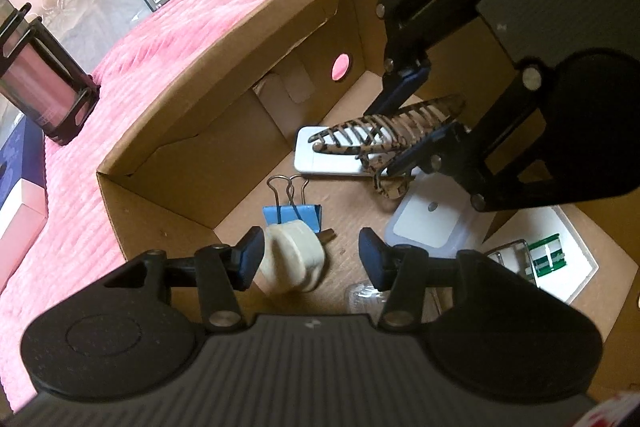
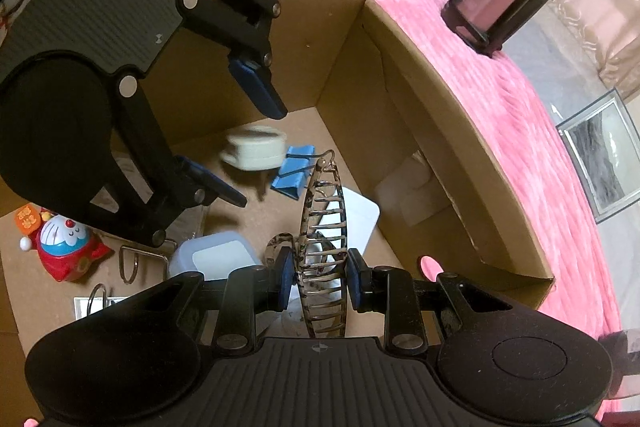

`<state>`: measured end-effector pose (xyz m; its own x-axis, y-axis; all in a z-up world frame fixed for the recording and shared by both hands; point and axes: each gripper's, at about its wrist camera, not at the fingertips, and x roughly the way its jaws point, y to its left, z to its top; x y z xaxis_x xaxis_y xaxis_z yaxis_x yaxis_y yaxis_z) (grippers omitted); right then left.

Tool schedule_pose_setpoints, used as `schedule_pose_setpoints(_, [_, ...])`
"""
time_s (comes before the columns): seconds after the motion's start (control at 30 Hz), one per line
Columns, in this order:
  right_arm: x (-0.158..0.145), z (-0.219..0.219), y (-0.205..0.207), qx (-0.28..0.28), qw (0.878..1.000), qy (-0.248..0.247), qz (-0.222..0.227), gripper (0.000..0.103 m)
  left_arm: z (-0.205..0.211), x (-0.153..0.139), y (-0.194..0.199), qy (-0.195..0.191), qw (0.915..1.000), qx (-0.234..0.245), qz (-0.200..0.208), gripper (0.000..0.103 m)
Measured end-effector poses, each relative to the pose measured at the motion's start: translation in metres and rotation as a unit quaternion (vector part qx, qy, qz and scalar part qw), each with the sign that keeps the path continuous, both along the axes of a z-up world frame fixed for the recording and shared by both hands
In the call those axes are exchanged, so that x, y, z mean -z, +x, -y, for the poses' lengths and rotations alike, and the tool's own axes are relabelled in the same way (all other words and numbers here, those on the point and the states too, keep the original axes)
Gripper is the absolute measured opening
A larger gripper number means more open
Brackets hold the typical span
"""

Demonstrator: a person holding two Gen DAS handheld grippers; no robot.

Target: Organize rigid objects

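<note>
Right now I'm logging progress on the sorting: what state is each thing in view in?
Brown cardboard box: open-topped, on the pink blanket.
Tortoiseshell plastic hair claw: clamped, tilted over a white flat case.
Right gripper: shut on the claw.
Left gripper: open, holding nothing.
Cream round plug adapter: blurred, loose near the left fingers.
Blue metal binder clip: closed, on the box floor.

Left gripper (image 1: 310, 259) jaws spread, right gripper (image 2: 316, 277) clamped — both angled downward
</note>
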<state>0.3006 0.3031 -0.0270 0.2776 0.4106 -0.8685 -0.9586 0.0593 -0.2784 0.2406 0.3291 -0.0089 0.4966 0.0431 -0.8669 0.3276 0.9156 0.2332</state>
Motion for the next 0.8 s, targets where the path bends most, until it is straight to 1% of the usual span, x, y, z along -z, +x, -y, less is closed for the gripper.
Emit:
schedule_pose_setpoints(0.17, [0.001, 0.002, 0.001, -0.003, 1.0, 0.006, -0.004, 0.024, -0.001, -0.006, -0.008, -0.01, 0.9998, 0.002, 0.015, 0.047])
schedule_pose_setpoints(0.3, [-0.004, 0.004, -0.001, -0.003, 1.0, 0.023, -0.013, 0.025, 0.0, -0.011, -0.013, -0.012, 0.9995, -0.003, 0.029, 0.047])
schedule_pose_setpoints(0.47, [-0.02, 0.013, -0.007, 0.009, 0.998, 0.054, -0.008, 0.025, 0.0, -0.027, -0.027, -0.023, 0.9982, -0.014, 0.054, 0.049])
schedule_pose_setpoints(0.6, [-0.042, 0.033, -0.016, 0.033, 0.995, 0.094, -0.005, 0.025, 0.002, -0.046, -0.047, -0.035, 0.9957, -0.028, 0.081, 0.049])
schedule_pose_setpoints(0.7, [-0.062, 0.054, -0.03, 0.06, 0.989, 0.137, -0.018, 0.025, 0.005, -0.064, -0.07, -0.057, 0.9905, -0.046, 0.116, 0.059])
schedule_pose_setpoints(0.73, [-0.07, 0.061, -0.037, 0.069, 0.986, 0.153, -0.02, 0.026, 0.006, -0.072, -0.078, -0.065, 0.9881, -0.052, 0.129, 0.064])
schedule_pose_setpoints(0.77, [-0.077, 0.07, -0.045, 0.079, 0.982, 0.169, -0.02, 0.029, 0.008, -0.079, -0.086, -0.072, 0.9854, -0.058, 0.143, 0.068])
schedule_pose_setpoints(0.8, [-0.084, 0.077, -0.054, 0.092, 0.978, 0.185, -0.017, 0.038, 0.011, -0.087, -0.096, -0.081, 0.9821, -0.065, 0.157, 0.071])
